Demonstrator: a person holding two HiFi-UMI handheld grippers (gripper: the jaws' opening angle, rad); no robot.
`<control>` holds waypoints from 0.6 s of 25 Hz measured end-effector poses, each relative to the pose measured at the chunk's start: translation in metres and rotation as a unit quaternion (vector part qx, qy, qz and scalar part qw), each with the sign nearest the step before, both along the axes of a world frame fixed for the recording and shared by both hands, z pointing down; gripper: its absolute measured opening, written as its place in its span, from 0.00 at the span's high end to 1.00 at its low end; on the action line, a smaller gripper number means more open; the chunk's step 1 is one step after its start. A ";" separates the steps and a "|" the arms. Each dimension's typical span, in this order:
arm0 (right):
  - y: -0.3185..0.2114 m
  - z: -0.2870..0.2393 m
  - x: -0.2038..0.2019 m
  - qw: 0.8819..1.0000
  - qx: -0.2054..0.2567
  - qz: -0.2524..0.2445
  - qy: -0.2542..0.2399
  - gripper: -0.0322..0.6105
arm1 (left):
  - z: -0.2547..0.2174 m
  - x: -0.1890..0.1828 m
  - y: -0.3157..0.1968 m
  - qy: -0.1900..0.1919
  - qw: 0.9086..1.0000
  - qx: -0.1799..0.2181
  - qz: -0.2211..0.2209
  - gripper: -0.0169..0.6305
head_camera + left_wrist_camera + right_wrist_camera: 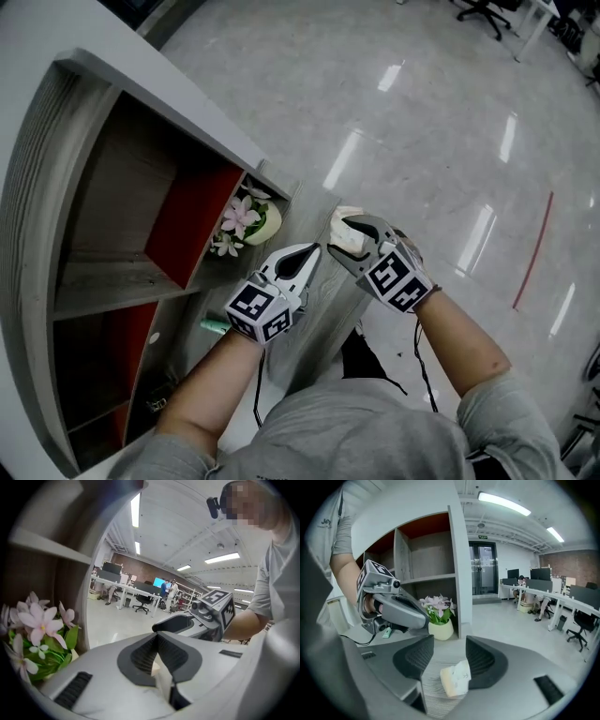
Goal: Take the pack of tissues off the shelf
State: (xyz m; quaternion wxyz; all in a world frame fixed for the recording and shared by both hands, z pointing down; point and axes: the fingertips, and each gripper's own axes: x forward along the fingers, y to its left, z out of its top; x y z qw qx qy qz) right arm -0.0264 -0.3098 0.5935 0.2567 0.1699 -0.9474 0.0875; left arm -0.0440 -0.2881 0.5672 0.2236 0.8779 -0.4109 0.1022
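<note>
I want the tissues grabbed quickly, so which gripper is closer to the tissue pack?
Right. The tissue pack sits between the right gripper's open jaws, against one pad. The left gripper points alongside it, jaws shut and empty.

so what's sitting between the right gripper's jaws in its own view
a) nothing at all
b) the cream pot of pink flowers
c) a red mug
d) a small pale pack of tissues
d: in the right gripper view the small pale pack of tissues lies between the spread jaws of the right gripper, close to the right-hand one, while the cream pot of pink flowers stands further off by the shelf wall.
</note>
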 end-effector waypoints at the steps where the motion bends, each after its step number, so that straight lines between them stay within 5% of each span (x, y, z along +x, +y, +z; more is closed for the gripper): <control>1: 0.001 -0.009 0.000 1.000 0.004 -0.002 -0.002 0.64 | -0.009 -0.001 0.002 0.000 1.000 0.006 -0.003 0.95; 15: 0.045 -0.132 -0.052 0.996 0.033 -0.061 -0.056 0.81 | -0.137 -0.059 0.070 -0.015 0.993 0.078 -0.087 0.95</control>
